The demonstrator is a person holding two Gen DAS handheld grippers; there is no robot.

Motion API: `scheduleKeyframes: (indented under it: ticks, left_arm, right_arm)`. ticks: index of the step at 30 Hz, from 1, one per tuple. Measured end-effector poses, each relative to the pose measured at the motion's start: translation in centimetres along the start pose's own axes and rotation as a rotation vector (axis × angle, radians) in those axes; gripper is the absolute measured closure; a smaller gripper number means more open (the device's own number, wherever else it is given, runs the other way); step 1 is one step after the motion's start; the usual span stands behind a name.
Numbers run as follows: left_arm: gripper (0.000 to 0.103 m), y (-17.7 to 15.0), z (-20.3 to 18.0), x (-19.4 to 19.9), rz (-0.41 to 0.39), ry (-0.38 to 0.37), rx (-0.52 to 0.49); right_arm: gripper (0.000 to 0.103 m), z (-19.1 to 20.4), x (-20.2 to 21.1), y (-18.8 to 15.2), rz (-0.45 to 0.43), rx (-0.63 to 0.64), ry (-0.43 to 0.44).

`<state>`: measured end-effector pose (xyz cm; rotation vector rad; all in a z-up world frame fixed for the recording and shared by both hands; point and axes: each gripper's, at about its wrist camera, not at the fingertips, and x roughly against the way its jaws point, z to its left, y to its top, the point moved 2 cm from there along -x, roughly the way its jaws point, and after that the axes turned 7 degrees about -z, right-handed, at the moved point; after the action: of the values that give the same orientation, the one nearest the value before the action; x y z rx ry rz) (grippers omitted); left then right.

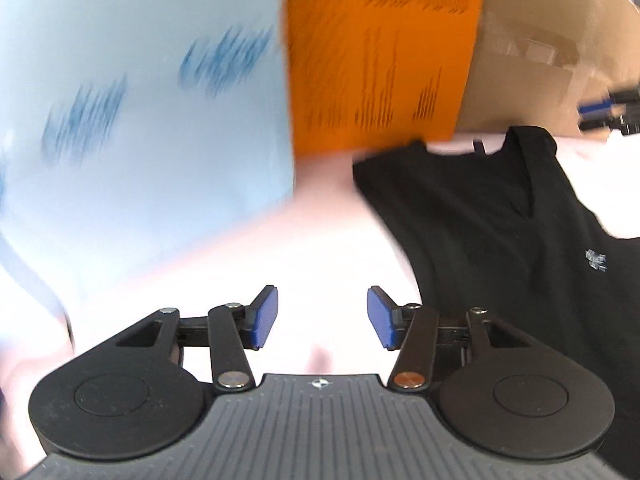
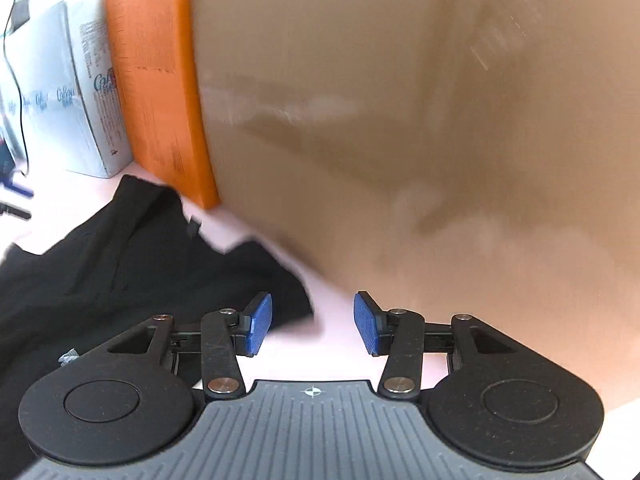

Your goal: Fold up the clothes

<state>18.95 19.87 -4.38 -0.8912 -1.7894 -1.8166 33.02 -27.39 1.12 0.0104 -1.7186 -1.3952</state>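
A pale pink surface (image 1: 320, 264) fills the near ground in both wrist views. Closest in, the left gripper (image 1: 322, 318) hangs over bare surface, jaws parted with nothing between them; the right gripper (image 2: 313, 323) likewise stands apart and empty, just beside a corner of the black garment (image 2: 132, 280). That garment, a sleeveless V-neck top with a small pale logo, lies spread flat between the two grippers, only mildly rumpled. No fold appears made, so folding seems barely begun. Behind stand a light blue box (image 1: 140, 120), an orange box (image 1: 380, 48) and a cardboard box (image 2: 400, 120).
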Motion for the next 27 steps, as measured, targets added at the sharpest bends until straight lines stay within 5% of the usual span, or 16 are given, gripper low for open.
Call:
scheduleKeyframes:
  ticks: [6, 11, 13, 14, 16, 19, 22, 24, 27]
  left_arm:
    - [0.044, -4.9, 0.0, 1.6, 0.000, -0.030, 0.172]
    - [0.093, -5.7, -1.4, 1.6, -0.013, 0.042, 0.164]
    - [0.094, -5.7, -1.5, 2.0, -0.007, 0.100, 0.135]
    - [0.094, -5.7, -1.3, 2.4, -0.004, 0.133, 0.118]
    - [0.088, -5.9, -0.7, 3.3, -0.002, 0.177, 0.100]
    - [0.073, -6.0, -0.4, 3.5, -0.004, 0.207, 0.112]
    - [0.062, -5.9, -0.3, 3.5, -0.003, 0.231, 0.130]
    - [0.053, -5.9, 0.0, 3.5, -0.001, 0.251, 0.152]
    - [0.055, -6.1, 0.2, 5.1, -0.019, 0.288, 0.206]
  right_arm:
    - [0.058, -1.7, -2.5, -2.6, -0.036, -0.322, 0.078]
    - [0.049, -2.1, -6.4, -3.5, -0.070, -0.475, 0.091]
    - [0.088, -1.5, -7.1, -3.3, -0.074, -0.471, 0.146]
    - [0.099, -0.9, -7.4, -2.8, -0.071, -0.441, 0.151]
    - [0.099, -0.2, -7.1, -1.7, -0.079, -0.341, 0.069]
    - [0.095, 0.0, -7.1, -1.2, -0.076, -0.261, -0.044]
    - [0.061, -0.5, -6.2, -1.2, -0.104, -0.303, -0.067]
    - [0.058, -0.8, -4.5, -1.8, -0.128, -0.332, -0.086]
    - [0.055, -1.3, -1.1, -4.0, -0.130, -0.453, -0.030]
